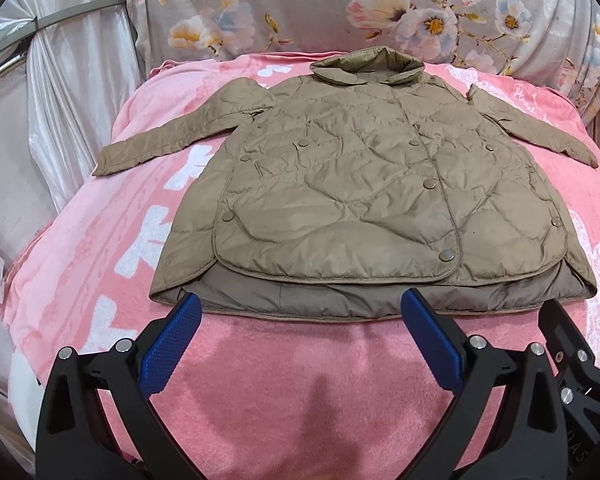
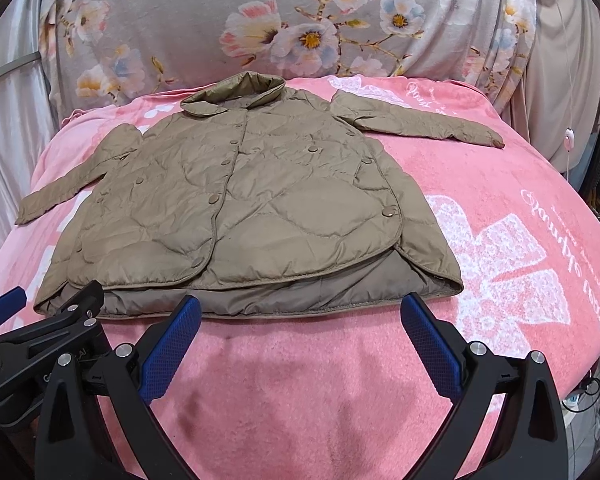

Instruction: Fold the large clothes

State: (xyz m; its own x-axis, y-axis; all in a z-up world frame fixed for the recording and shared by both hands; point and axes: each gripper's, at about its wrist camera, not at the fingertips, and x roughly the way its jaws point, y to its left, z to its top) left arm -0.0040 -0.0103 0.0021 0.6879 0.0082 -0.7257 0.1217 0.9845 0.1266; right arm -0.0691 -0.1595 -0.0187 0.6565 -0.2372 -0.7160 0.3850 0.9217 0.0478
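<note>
Both grippers, left gripper [image 1: 300, 312] and right gripper [image 2: 300, 312], level before jacket [image 1: 360, 200] hem, fingers spread, holding nothing.

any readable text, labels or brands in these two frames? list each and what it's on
"DAS": white letters, partly cut off, on the black body of the right gripper as the left wrist view shows it at its lower right edge.
"G": start of a hidden print on the left gripper body, right wrist view.
White cursive script on the pink blanket, beside the bow print: upside down, too blurred to read.
Khaki quilted jacket: no text visible.
</note>
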